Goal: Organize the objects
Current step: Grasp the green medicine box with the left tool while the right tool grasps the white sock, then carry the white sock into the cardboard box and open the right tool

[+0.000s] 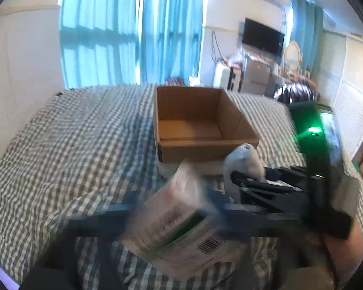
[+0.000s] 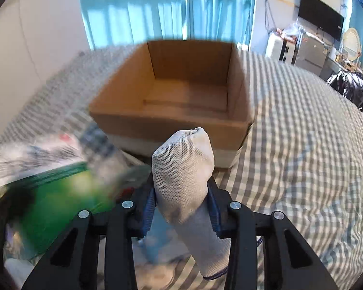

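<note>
One checked bedspread (image 2: 302,125), blue curtains (image 1: 130,29) behind

My right claw (image 2: 182,199) had its pads pressed on a rolled grey mesh sock (image 2: 184,166), which stood tilted with its bunched toe end up and its cuff hanging below the fingers. My left claw (image 1: 179,207) was closed on a flat white packet (image 1: 181,220), blurred, with a green band and a barcode on its face. Just beyond both, the open brown cardboard box (image 2: 171,123) sat upright on the checked bedcover, its flaps folded flat on the bottom, nothing inside it.
</note>
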Motion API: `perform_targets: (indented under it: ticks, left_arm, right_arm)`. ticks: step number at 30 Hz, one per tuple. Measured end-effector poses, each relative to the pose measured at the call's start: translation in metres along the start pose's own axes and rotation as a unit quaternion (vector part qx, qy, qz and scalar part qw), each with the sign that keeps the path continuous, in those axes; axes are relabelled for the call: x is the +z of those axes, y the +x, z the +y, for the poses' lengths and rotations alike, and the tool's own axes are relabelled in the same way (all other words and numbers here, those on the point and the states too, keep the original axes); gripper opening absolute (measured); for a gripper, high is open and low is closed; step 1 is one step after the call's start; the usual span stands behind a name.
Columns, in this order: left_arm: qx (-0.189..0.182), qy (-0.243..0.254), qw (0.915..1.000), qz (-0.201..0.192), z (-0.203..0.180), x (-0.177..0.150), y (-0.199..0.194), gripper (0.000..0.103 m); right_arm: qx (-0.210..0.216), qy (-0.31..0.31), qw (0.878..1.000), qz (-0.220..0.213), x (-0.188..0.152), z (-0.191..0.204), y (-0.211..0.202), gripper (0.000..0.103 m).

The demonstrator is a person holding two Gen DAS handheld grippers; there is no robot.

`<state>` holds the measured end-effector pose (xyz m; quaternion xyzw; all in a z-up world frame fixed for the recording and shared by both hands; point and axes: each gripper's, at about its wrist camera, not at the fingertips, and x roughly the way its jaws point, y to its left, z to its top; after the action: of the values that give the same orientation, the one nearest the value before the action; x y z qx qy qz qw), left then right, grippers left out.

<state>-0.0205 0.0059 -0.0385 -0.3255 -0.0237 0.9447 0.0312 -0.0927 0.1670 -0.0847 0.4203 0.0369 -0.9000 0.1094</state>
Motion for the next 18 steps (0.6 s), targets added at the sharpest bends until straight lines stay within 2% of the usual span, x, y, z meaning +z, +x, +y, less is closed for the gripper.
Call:
perform_targets:
  ticks: [1,3,4,6,8,10,14,18]
  left_arm:
    - [0.005,-0.010,0.9999,0.001,0.001,-0.001,-0.003,0.011]
    - [-0.014,-0.030,0.9993,0.020,0.005,-0.004,-0.002,0.011]
    - [-0.006,-0.033,0.9993,0.019,0.004,-0.006,-0.001,0.011]
    - [0.006,-0.031,0.9992,0.026,0.003,-0.015,0.004,0.010]
    - [0.019,-0.049,0.9973,0.052,0.004,-0.025,0.010,0.009]
    - [0.014,-0.073,0.9953,0.061,0.005,-0.034,0.003,0.006]
    - [0.049,-0.020,0.9973,0.050,-0.016,-0.029,-0.015,0.006]
    - [0.051,-0.019,0.9973,0.049,-0.021,0.000,-0.012,0.006]
  right_arm:
    - [-0.002,-0.004,1.000,-0.010,-0.003,0.002,-0.013,0.037]
    - [-0.006,-0.019,0.999,-0.028,-0.014,0.006,-0.039,0.037]
    - [-0.007,-0.023,0.999,-0.031,-0.019,0.004,-0.048,0.037]
    - [-0.011,-0.025,0.999,-0.028,-0.033,-0.003,-0.060,0.037]
    - [-0.012,-0.024,0.999,-0.019,-0.042,-0.011,-0.068,0.037]
    - [-0.007,-0.019,1.000,-0.019,-0.046,-0.025,-0.073,0.037]
    - [0.004,0.006,0.999,-0.045,-0.036,-0.040,-0.080,0.037]
    - [0.041,0.040,0.996,-0.070,-0.018,-0.047,-0.089,0.037]
